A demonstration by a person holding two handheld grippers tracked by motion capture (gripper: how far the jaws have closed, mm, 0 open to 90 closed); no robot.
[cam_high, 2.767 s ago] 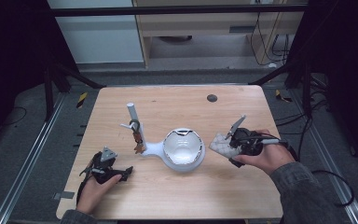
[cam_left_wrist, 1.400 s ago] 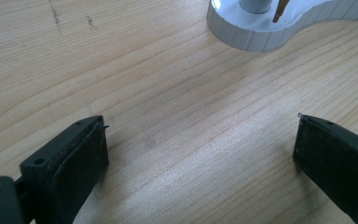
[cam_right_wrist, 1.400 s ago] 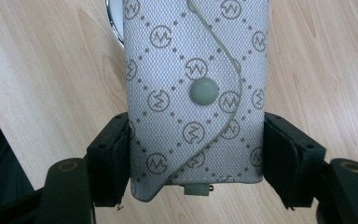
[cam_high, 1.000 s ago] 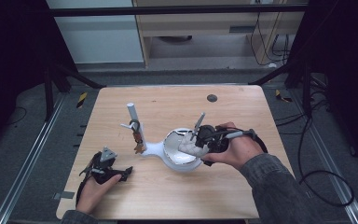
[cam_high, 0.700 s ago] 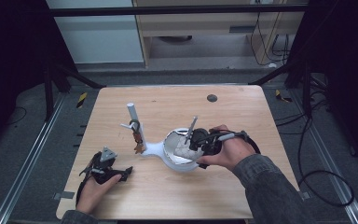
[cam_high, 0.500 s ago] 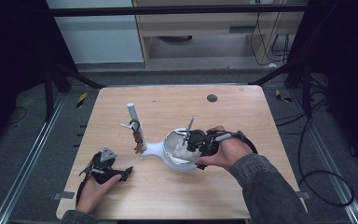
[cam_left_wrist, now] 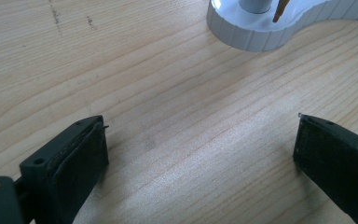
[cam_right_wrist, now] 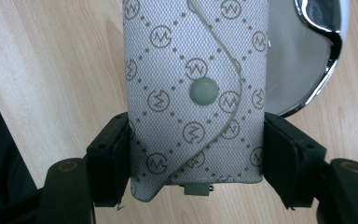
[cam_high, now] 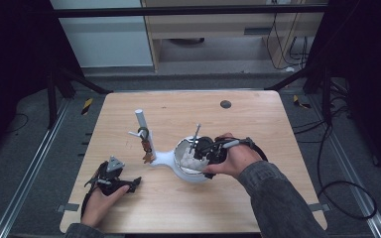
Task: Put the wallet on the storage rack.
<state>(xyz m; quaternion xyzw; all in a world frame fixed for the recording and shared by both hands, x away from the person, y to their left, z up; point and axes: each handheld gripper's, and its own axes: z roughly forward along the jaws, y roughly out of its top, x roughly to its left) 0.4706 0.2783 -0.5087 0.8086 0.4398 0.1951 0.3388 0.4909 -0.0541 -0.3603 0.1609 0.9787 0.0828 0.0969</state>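
One grey monogrammed pouch [cam_right_wrist: 193, 93] is clamped between the right gripper [cam_right_wrist: 196, 158] jaws; its snap and pattern are legible in the right gripper view. Long axis runs toward 12 o'clock there, over the white dish [cam_high: 191, 168] at table centre. Left gripper [cam_left_wrist: 200, 154] jaws are held apart above bare table [cam_left_wrist: 168, 116] at 7 o'clock.

A: What moved?
B: The right claw [cam_high: 194, 156], clamped on the grey patterned pouch [cam_right_wrist: 193, 88], came left from the right side of the table [cam_high: 258, 208].
A: Where now?
B: Low over the white dish [cam_high: 178, 168], the pouch at its shiny rim; before, it was well apart.
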